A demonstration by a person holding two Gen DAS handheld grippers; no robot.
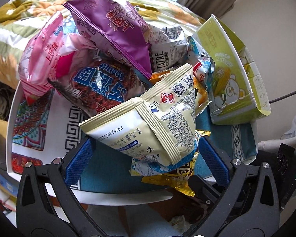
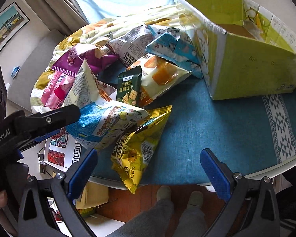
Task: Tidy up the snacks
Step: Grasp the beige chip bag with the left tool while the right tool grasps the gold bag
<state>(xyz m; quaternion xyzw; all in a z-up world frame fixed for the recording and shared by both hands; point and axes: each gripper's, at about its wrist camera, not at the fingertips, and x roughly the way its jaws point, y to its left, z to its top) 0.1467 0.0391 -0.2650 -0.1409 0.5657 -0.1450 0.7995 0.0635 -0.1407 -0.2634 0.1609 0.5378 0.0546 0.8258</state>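
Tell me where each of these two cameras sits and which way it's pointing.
Left wrist: on the left hand-held gripper, looking down at the snack pile; blue fingers open around a cream packet.
Right wrist: on the right hand-held gripper, open over the blue tablecloth; the person's slippered feet show below, the left hand-held gripper at the left edge.
Shared: green box, purple bag.
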